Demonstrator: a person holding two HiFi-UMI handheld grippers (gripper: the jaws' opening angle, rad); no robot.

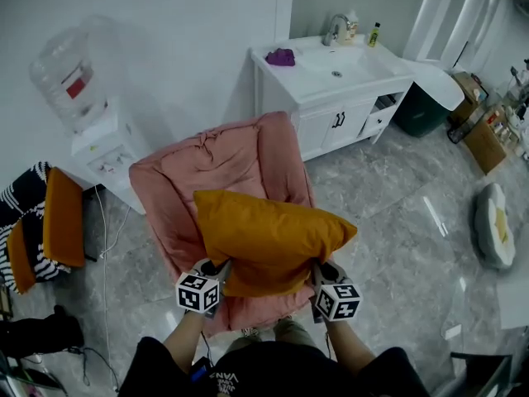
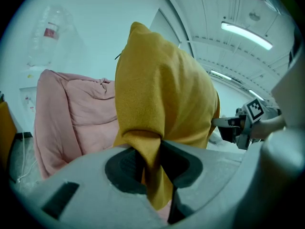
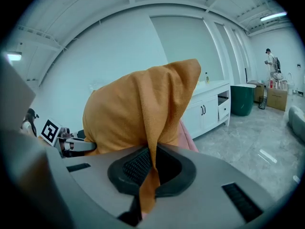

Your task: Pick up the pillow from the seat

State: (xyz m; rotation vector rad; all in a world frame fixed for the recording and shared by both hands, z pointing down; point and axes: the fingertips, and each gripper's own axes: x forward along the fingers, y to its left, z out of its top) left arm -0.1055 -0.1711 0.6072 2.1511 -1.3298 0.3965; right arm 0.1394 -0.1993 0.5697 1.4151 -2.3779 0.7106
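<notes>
An orange pillow (image 1: 269, 238) hangs in the air above the pink-covered seat (image 1: 219, 172), held at its two near corners. My left gripper (image 1: 216, 275) is shut on the pillow's left corner; in the left gripper view the orange fabric (image 2: 152, 166) is pinched between the jaws. My right gripper (image 1: 321, 278) is shut on the right corner, and a fold of the pillow (image 3: 150, 175) runs between its jaws. Each gripper view shows the other gripper beyond the pillow.
A white vanity with a sink (image 1: 331, 73) stands behind the seat to the right. A water dispenser (image 1: 95, 131) stands at the left wall, with striped and orange cushions (image 1: 50, 222) beside it. A dark green bin (image 1: 421, 110) and boxes (image 1: 488, 135) are at the right.
</notes>
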